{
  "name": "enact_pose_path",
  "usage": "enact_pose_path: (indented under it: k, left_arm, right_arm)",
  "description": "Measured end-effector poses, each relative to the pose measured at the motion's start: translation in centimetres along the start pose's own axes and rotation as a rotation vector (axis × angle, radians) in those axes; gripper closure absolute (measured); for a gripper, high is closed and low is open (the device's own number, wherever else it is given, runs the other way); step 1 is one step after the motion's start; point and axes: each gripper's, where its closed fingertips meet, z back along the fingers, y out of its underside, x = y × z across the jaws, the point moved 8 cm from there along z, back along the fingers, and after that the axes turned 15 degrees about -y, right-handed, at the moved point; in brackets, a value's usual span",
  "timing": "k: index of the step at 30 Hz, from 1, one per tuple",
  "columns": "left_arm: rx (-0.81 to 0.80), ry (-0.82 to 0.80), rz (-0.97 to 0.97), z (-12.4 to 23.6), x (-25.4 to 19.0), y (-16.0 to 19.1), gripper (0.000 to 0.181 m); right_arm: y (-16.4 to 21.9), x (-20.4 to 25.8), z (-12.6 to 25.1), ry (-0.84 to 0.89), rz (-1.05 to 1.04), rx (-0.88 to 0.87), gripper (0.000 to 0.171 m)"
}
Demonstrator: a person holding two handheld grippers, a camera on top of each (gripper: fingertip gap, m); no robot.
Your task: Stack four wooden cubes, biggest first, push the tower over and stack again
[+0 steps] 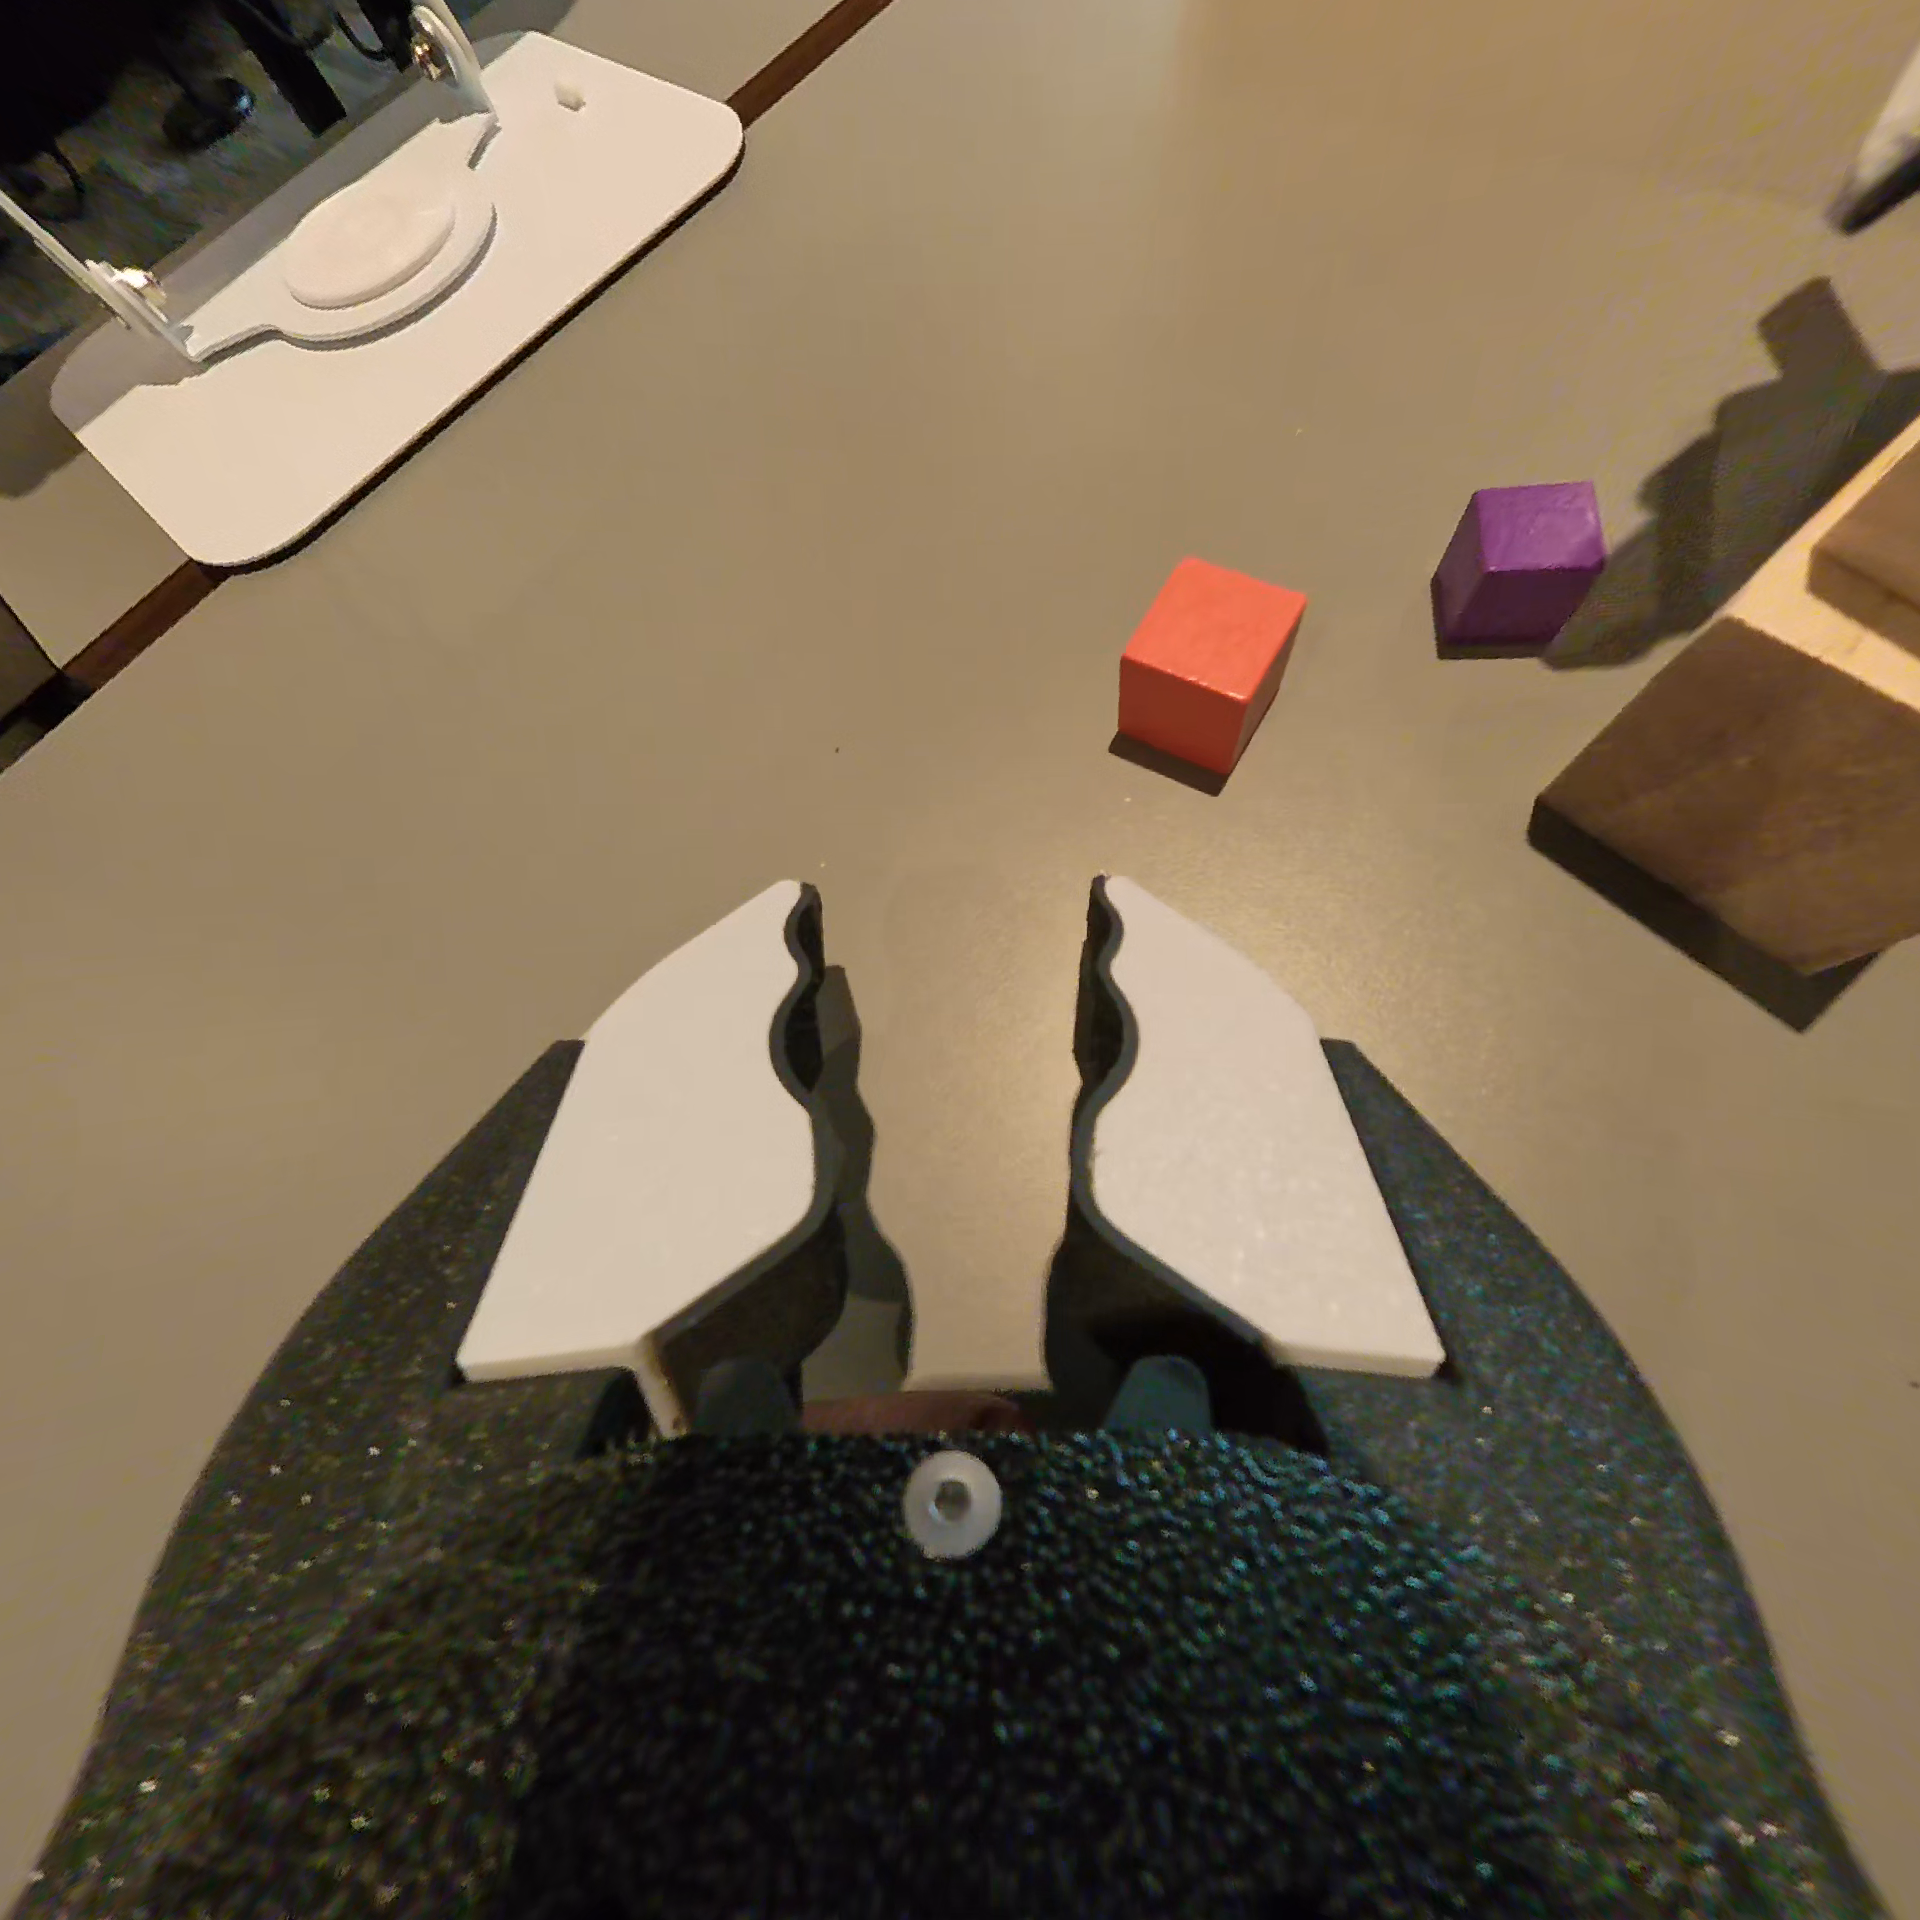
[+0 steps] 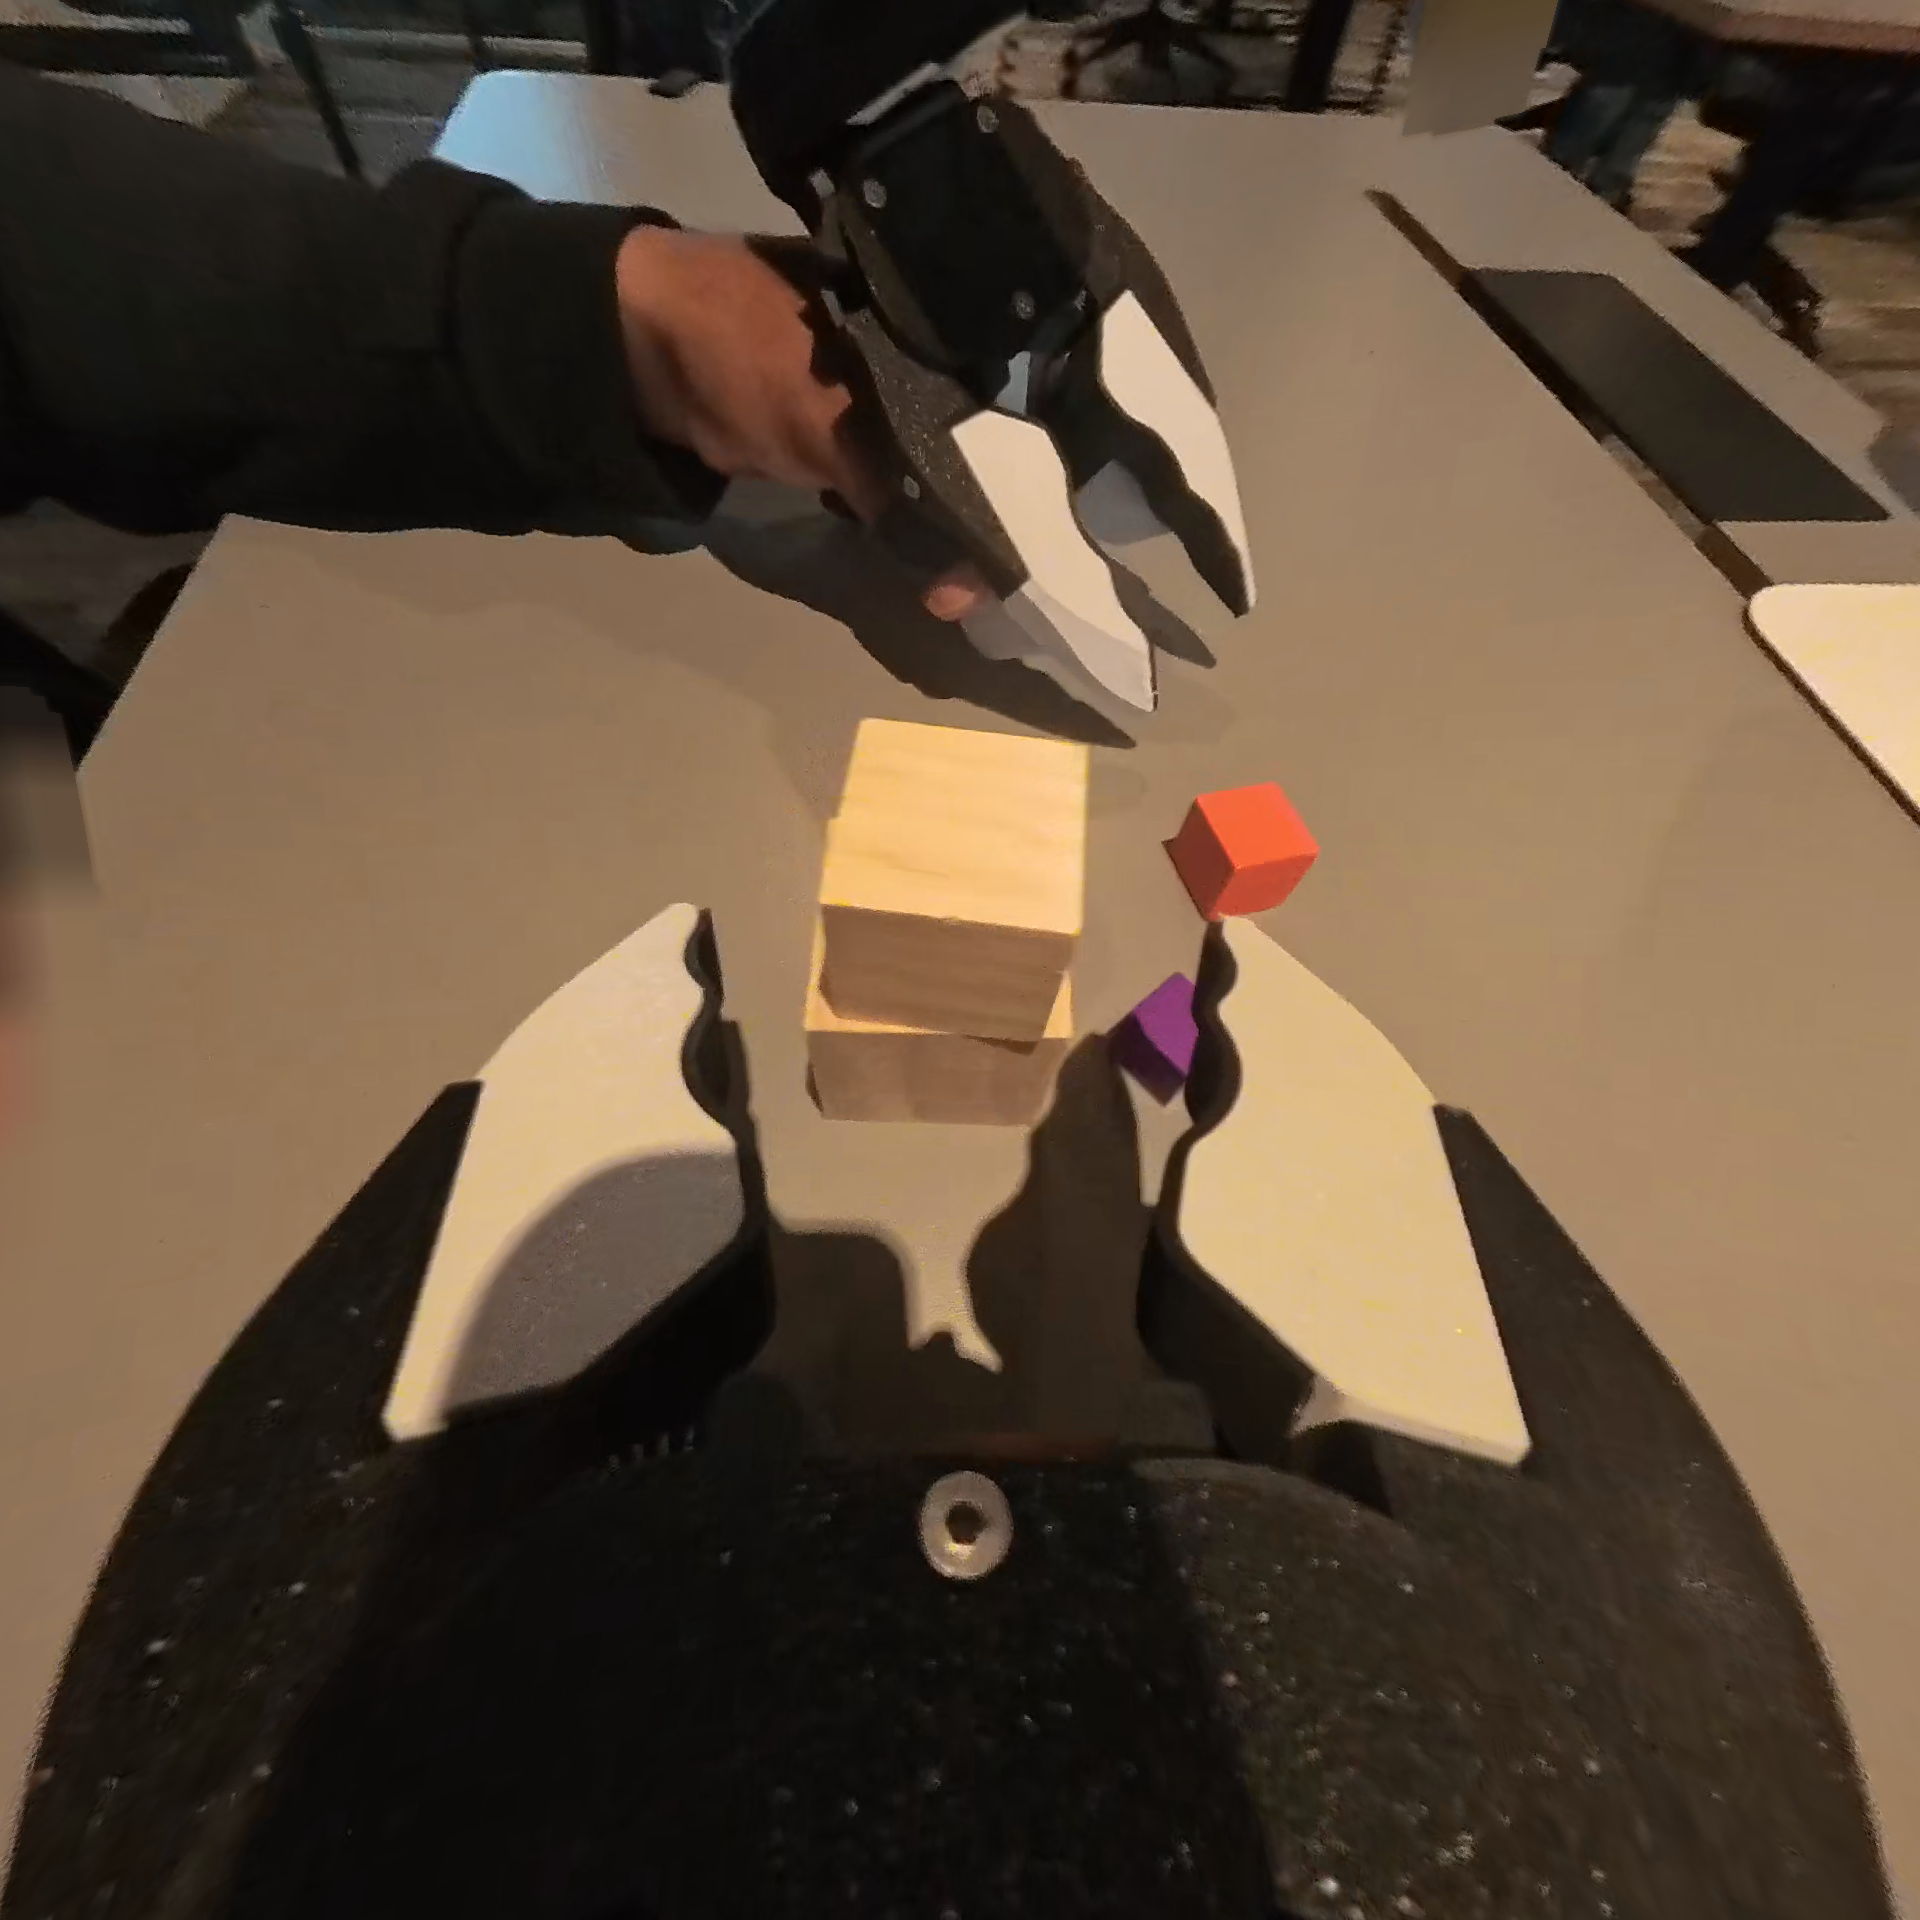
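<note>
Two plain wooden cubes stand stacked on the grey table: the upper cube sits on the larger bottom cube. The stack shows at the right edge of the left wrist view. A red cube and a smaller purple cube lie on the table beside the stack. My right gripper is open and empty, just in front of the stack. My left gripper is open and empty, hovering beyond the stack near the red cube.
A white plate with a stand sits at the far left table edge in the left wrist view. A person's hand and dark sleeve hold the left gripper. A white board lies at the right edge. A dark mat lies farther back. The red cube lies around 5 centimetres away from my left fingertips.
</note>
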Motion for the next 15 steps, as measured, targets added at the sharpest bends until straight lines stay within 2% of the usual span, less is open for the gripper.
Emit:
enact_pose_path:
  k: [4,9,13,15]
  left_arm:
    - [0.001,-0.006,-0.005,0.0,0.0,0.0,0.133]
    - [0.002,-0.012,-0.007,0.0,-0.1,0.0,0.133]
    - [0.007,-0.009,-0.009,-0.1,-0.1,0.0,0.133]
    - [0.010,-0.007,-0.009,-0.1,-0.1,0.0,0.133]
  right_arm:
    - [0.5,1.4,-0.8,0.095,-0.001,0.067,0.090]
    - [0.2,1.3,-0.9,0.160,-0.021,0.029,0.100]
    - [-0.3,1.2,-0.2,0.144,-0.011,-0.057,0.127]
    - [-0.4,1.2,0.0,0.135,-0.003,-0.077,0.127]
